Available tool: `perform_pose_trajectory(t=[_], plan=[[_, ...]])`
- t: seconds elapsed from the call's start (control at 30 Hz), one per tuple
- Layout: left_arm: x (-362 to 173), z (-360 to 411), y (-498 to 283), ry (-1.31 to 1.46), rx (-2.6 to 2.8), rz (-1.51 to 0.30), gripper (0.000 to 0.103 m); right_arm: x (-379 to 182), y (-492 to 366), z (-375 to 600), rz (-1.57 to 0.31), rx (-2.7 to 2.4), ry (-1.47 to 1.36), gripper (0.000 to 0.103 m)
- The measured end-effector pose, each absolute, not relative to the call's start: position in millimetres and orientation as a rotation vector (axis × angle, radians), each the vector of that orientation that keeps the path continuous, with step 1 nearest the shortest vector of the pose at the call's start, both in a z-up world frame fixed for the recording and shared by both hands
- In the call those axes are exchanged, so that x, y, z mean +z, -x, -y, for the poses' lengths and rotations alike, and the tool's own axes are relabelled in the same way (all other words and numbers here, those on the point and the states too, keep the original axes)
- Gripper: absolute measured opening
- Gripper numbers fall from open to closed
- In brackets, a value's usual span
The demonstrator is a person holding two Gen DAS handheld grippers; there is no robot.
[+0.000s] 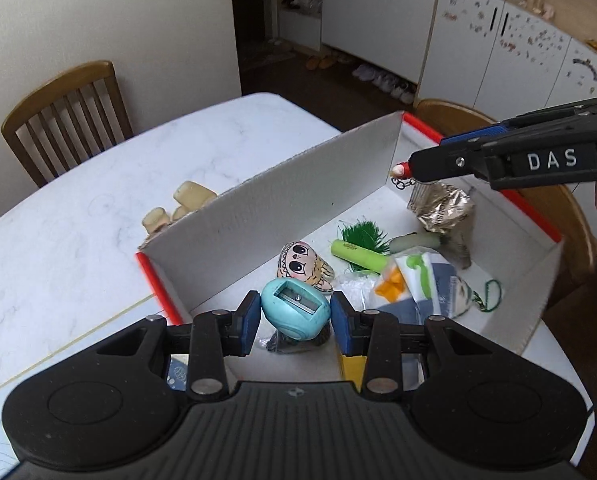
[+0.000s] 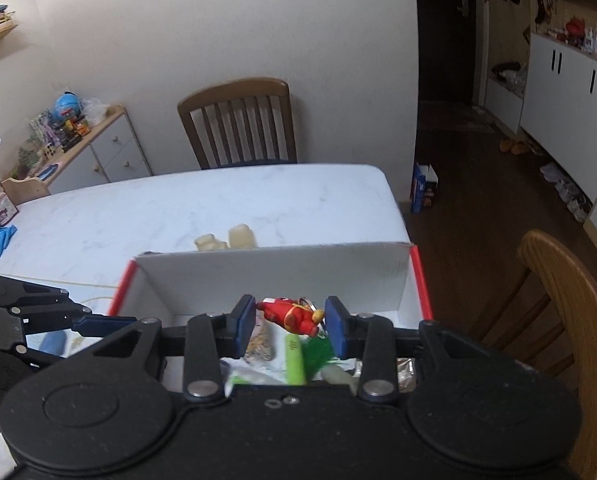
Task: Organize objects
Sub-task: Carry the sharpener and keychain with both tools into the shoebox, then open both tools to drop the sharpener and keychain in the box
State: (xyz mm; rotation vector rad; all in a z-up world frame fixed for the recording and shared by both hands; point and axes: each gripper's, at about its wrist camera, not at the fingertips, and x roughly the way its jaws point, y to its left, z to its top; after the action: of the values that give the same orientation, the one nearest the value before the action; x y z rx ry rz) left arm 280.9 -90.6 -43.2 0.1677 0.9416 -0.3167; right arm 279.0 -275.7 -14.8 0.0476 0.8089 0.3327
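My left gripper (image 1: pixel 295 312) is clamped on a teal egg-shaped pencil sharpener (image 1: pixel 296 310), holding it over the near end of the red-edged cardboard box (image 1: pixel 282 196). My right gripper (image 2: pixel 290 320) grips a small red figurine keychain (image 2: pixel 292 314) above the same box. Below them I see a green tube (image 1: pixel 356 254), a big-eyed doll charm (image 1: pixel 304 266) and a crumpled foil wrapper (image 1: pixel 444 206). The box sits on the white marble table (image 1: pixel 98 200).

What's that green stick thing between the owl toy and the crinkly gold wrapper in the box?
A lime-green tube lies there, across a tuft of green grass, in the left wrist view.
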Motion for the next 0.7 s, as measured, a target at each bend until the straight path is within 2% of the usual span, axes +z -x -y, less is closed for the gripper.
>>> perform_pose_trajectory(t=[0.7], plan=[[-97, 125, -335, -0.199, -0.261, -1.103, 0.037, -85, -318, 278, -0.999, 0.351, -0.013, 0.037]])
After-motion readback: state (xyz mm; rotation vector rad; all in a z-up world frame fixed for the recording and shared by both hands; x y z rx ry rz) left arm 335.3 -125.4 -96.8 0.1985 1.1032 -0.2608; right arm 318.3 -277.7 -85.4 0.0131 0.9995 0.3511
